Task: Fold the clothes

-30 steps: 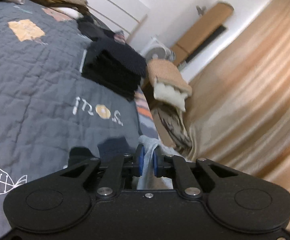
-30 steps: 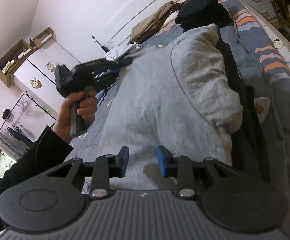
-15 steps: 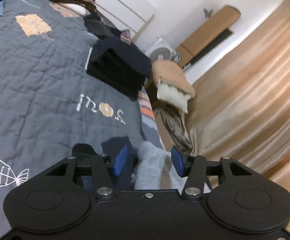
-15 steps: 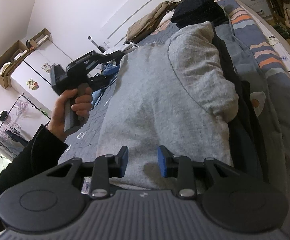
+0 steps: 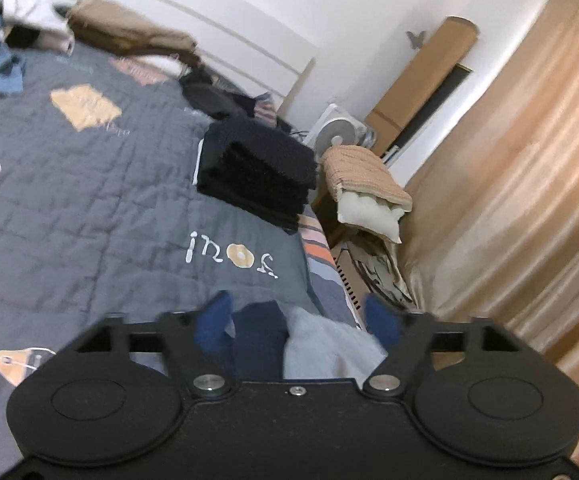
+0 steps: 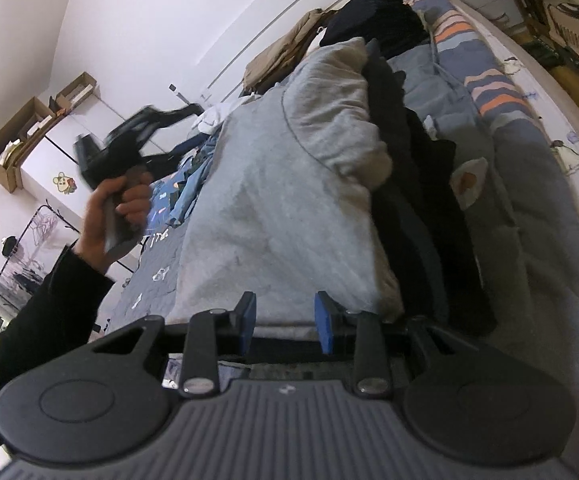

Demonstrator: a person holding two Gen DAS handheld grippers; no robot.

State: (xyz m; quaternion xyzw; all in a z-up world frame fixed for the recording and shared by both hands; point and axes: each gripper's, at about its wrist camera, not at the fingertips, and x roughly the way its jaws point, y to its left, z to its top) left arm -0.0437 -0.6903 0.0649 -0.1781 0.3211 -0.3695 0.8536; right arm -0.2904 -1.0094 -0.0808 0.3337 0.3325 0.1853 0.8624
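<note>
Now, starting at the left of the right wrist view, we see a hand (image 6: pixel 107 216) in a dark sleeve raising the left claw (image 6: pixel 157 120), blurred, above the bed (image 6: pixel 537 216). From its own camera, that left claw (image 5: pixel 297 320) has just been opening; its jaws stand wide, a corner of the grey sweatshirt (image 5: pixel 325 348) lying loose between them, untouched. Further right, the grey sweatshirt (image 6: pixel 289 200) lies spread along the bed with a dark garment (image 6: pixel 413 200) beside it. Our right claw (image 6: pixel 285 316) hovers at its near hem, jaws partly apart, pads gripping nothing.
</note>
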